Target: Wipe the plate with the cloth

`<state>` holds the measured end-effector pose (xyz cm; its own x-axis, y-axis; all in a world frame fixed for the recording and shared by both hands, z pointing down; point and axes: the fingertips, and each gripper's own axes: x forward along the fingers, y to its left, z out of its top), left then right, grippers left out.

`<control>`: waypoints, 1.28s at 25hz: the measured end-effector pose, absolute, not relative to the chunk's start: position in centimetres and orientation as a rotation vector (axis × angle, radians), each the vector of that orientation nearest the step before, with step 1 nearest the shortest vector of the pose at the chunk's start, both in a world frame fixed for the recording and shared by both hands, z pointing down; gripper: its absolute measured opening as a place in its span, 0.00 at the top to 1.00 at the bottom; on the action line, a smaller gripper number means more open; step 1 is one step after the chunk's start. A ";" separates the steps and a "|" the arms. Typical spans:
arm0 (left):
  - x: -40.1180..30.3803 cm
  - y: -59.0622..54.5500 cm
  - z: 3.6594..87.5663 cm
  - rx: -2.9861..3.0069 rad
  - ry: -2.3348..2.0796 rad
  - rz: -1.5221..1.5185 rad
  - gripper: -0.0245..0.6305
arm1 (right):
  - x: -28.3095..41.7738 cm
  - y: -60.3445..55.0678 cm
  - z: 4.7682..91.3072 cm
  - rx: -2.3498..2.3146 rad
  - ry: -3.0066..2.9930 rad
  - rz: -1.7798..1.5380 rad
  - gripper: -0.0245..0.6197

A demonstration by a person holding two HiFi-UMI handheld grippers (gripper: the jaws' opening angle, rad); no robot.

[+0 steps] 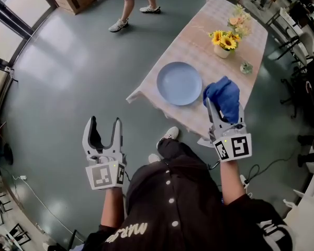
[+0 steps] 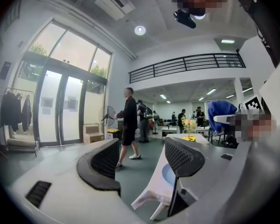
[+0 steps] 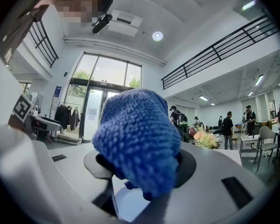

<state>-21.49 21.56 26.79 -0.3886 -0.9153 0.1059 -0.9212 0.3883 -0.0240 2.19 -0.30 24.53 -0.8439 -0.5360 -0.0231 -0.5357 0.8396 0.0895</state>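
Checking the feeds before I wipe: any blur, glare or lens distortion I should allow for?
Head view: sharp and evenly lit, no glare on the plate, straight lines bowing toward the edges. Right gripper view: heavy fisheye with dark corners; the cloth fills the centre, slightly soft so close. Left gripper view: same fisheye, bright windows at left, detail kept.

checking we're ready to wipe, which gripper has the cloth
The right gripper: its jaws are shut on the blue cloth. The left gripper stands open with nothing between its jaws.
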 end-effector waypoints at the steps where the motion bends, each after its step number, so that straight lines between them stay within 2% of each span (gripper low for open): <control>1: -21.9 20.8 26.9 1.695 -2.545 0.116 0.51 | 1.9 -1.0 24.6 0.887 -3.006 -0.146 0.66; 11: -23.4 10.3 25.6 1.854 -2.447 0.120 0.51 | 1.4 -8.4 23.2 1.019 -2.976 -0.162 0.66; 32: -20.6 -4.6 27.6 2.167 -2.096 0.200 0.51 | 8.7 -14.5 24.2 1.431 -2.736 -0.158 0.66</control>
<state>-20.61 -4.63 27.58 0.0322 -0.9836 0.1773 -0.9994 -0.0338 -0.0059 8.71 -14.50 24.20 -0.5707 -0.8212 -0.0028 -0.8160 0.5667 0.1139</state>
